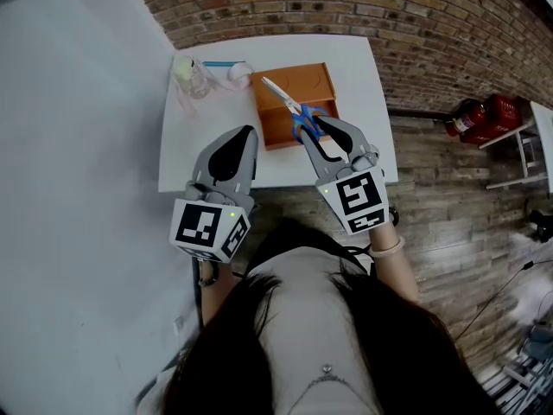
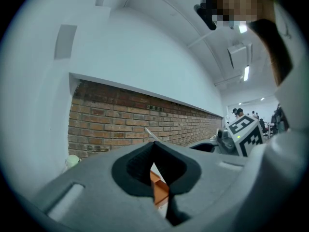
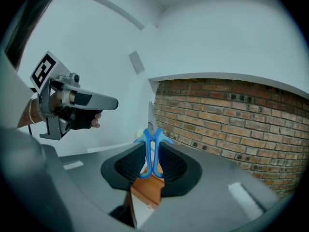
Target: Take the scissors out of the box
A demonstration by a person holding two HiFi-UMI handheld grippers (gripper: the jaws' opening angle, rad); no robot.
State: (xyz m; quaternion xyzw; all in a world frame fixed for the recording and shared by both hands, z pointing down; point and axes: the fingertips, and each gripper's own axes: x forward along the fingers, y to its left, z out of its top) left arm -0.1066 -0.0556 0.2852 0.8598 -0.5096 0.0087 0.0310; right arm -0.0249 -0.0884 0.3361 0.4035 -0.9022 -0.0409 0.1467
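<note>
Grip first: right gripper (image 1: 315,128) closed on scissors (image 3: 151,129), jaws partway apart, one pad pressing on the outside of each blue handle loop, both loops squeezed side by side between them. Holds nothing else. Then left gripper (image 2: 154,144): jaws drawn together at the tips, nothing between them, only a thin slit lower down showing a sliver of orange box (image 1: 307,83). Hangs to the left of the right gripper, over the near edge of the desk (image 1: 363,76) in the head view, touching nothing that can be seen.

Scissors next. Blades closed into a single narrow point. Long axis in line with the right gripper's jaws: handles nearest the person, tip leading away. From the head view, runs on a slant across the box, tip aimed toward the box's far left corner and the brick wall beyond, handles over its near right part. From the right gripper view, stands nearly straight up the frame, tip rising past the handles against the pale wall, box showing below through the gap behind the pads. Hard to tell whether lifted wholly clear of the box's walls.

Box open-topped, lying on the white desk toward its right side. Left of it, near the desk's far left corner, a clear container (image 1: 194,78) and a pale roll (image 1: 238,74).
</note>
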